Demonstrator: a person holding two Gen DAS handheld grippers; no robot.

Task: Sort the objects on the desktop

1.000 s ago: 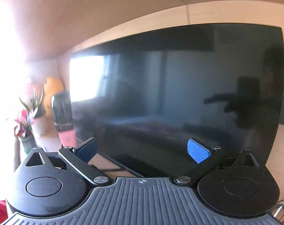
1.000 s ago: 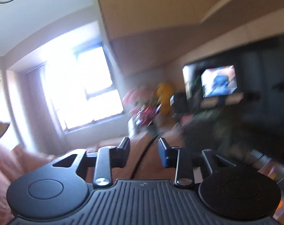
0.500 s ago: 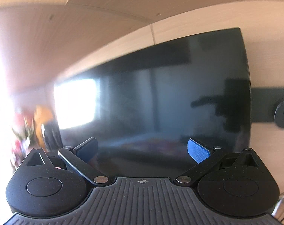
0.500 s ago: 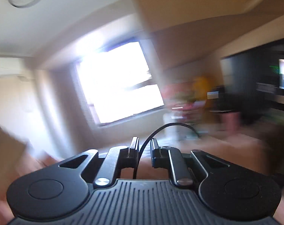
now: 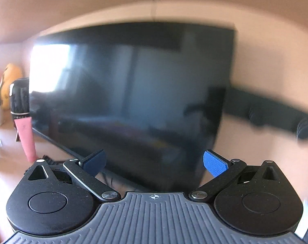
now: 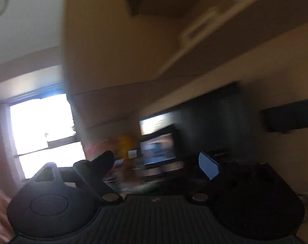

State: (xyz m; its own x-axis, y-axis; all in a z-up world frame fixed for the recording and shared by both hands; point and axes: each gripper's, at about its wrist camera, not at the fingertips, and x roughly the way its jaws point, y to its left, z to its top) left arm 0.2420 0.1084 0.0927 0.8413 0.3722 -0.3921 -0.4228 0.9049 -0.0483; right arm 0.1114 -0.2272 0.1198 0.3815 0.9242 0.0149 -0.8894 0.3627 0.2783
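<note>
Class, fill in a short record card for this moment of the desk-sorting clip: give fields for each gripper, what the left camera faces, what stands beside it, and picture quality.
left gripper: jaws wide apart, nothing between them
right gripper: jaws opening, nothing between them
left camera faces: large dark screen, switched off, reflecting the room
beside the screen, left: pink and black microphone, upright; yellow toy behind it
right camera shows: bright window, a second, lit screen
picture quality: right view heavily blurred, so desk items cannot be told
</note>
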